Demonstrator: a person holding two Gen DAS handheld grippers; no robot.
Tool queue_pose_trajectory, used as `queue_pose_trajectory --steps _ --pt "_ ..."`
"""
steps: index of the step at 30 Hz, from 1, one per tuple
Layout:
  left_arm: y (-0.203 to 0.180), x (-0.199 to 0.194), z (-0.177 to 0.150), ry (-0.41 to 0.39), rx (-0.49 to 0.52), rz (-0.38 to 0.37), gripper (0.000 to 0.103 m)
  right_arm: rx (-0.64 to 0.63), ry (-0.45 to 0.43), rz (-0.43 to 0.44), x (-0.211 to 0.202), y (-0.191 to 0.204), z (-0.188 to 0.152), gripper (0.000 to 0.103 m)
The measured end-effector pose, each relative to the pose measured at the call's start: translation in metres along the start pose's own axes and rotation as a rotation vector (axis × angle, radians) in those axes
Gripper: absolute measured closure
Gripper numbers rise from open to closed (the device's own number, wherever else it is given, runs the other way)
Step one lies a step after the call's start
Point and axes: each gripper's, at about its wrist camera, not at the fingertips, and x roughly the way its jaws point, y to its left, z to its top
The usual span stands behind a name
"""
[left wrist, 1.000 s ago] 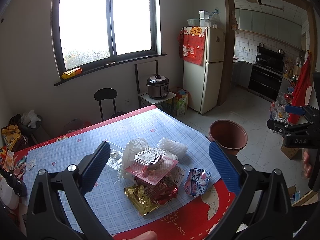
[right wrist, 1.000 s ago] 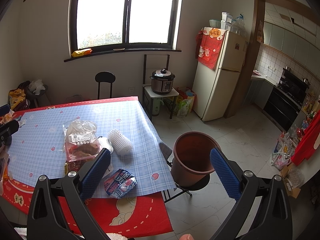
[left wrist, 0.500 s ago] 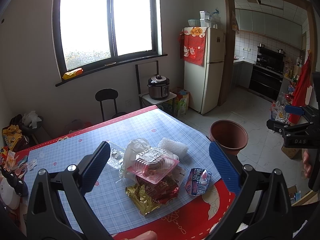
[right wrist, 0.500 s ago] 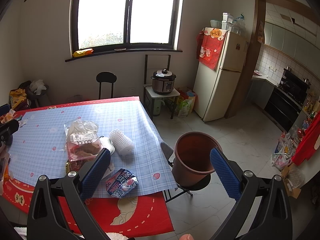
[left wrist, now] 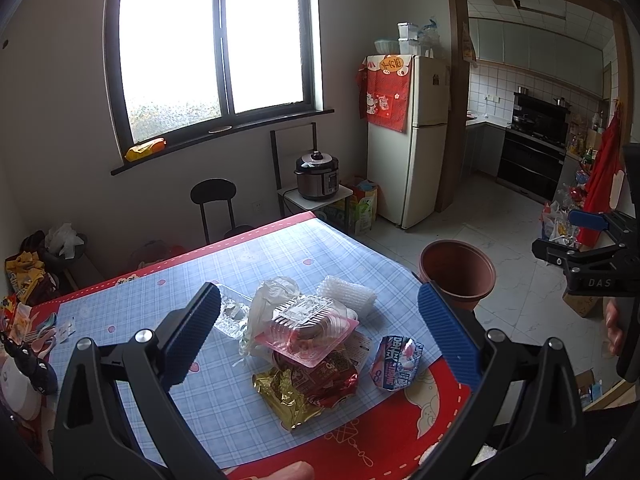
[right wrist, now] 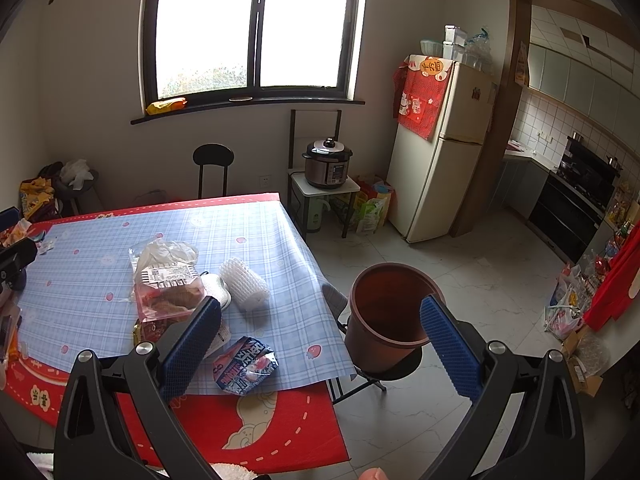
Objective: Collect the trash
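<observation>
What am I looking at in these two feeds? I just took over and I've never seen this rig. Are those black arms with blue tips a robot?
No robot: a person holds a two-finger gripper in each hand, with a fisheye camera looking forward along each pair of blue-padded jaws. One picture is from the left gripper, the other from the right gripper. Both stand open and hold nothing. On the table lies a trash pile: a clear food container, a white plastic bag, a white foam net, red and gold wrappers and a blue packet. A brown bin sits beside the table, on a stool.
</observation>
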Motion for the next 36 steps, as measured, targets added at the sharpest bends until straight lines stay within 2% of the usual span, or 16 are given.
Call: queue_pose_trajectory --steps 9,19,24,31,33,36 --pt "0.006 -0.002 0.0 0.002 -0.011 -0.003 0.005 0.005 0.006 0.004 0.003 0.012 -0.003 0.005" --pt "0.048 0.008 -0.007 0.022 -0.073 -0.076 0.005 0.08 0.016 0.042 0.023 0.023 -0.007 0.005" --pt "0.082 0.025 -0.022 0.051 -0.121 -0.097 0.005 0.101 0.023 0.086 0.045 0.045 -0.017 0.005" --pt "0.126 0.055 -0.058 0.087 -0.199 -0.116 0.005 0.149 0.127 0.12 0.086 0.075 -0.035 0.005" --pt "0.133 0.067 -0.067 0.114 -0.225 -0.119 0.005 0.14 0.152 0.089 0.094 0.082 -0.042 0.005" --pt "0.136 0.082 -0.079 0.147 -0.261 -0.103 0.006 0.119 0.198 0.108 0.105 0.086 -0.051 0.005"
